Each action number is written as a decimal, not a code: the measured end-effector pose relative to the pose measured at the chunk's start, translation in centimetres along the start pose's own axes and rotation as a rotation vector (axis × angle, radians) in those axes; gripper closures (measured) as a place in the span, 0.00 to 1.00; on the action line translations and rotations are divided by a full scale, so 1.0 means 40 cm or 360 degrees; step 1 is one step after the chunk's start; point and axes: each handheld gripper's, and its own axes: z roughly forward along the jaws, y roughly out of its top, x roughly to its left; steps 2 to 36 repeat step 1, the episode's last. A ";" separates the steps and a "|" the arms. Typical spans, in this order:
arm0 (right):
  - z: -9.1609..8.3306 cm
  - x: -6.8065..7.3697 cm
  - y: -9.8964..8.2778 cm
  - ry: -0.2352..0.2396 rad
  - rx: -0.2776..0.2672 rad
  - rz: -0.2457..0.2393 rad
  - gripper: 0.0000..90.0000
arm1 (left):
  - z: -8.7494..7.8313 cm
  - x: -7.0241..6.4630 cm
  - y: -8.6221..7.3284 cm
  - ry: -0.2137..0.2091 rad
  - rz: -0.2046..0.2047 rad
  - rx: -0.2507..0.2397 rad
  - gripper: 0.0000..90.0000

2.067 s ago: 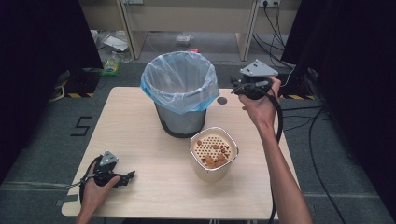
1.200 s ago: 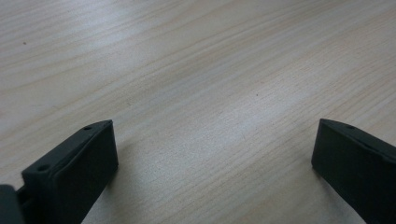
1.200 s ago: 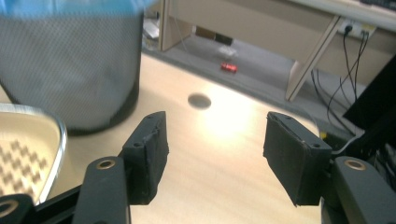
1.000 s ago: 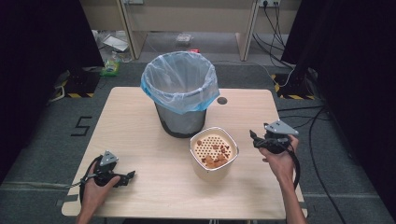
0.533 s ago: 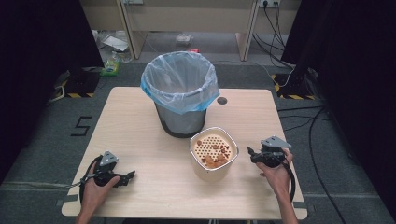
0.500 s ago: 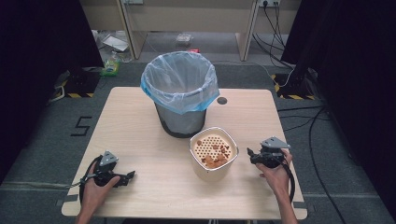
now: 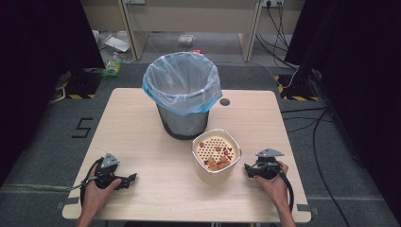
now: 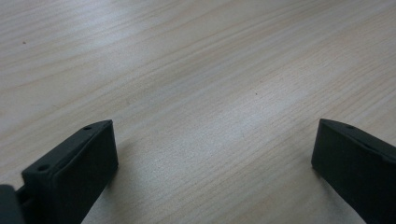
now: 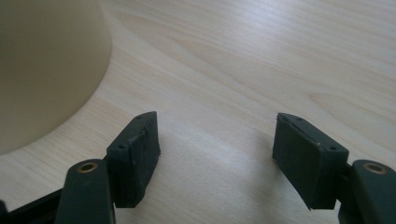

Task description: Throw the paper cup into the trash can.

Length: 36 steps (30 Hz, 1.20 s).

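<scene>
The right gripper [image 7: 249, 171] sat low on the table [image 7: 142, 123] just beside the cream pot [image 7: 216, 156] of scraps, its empty jaws just spreading as if to take the wall, while the left gripper [image 7: 128, 178] rested wide open, well apart.

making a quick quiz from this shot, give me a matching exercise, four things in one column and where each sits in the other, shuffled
Things:
1. bin
2. cream container
3. left claw
4. right claw

Places:
A. near the table's front left corner, jaws open over bare wood
B. just right of the cream container, jaws open, nothing between them
C. middle of the table's far half, lined with a blue bag
D. in front of the bin, brown bits on its perforated insert

Pairs: 1-C, 2-D, 3-A, 4-B
</scene>
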 end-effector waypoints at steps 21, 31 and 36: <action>0.001 -0.001 -0.001 0.0005 -0.0006 0.0011 0.35 | 0.000 0.000 0.000 0.0000 0.0000 0.0000 0.00; 0.001 -0.001 -0.001 0.0005 -0.0006 0.0011 0.35 | 0.000 0.000 0.000 0.0000 0.0000 0.0000 0.00; 0.001 -0.001 -0.001 0.0005 -0.0006 0.0011 0.35 | 0.000 0.000 0.000 0.0000 0.0000 0.0000 0.00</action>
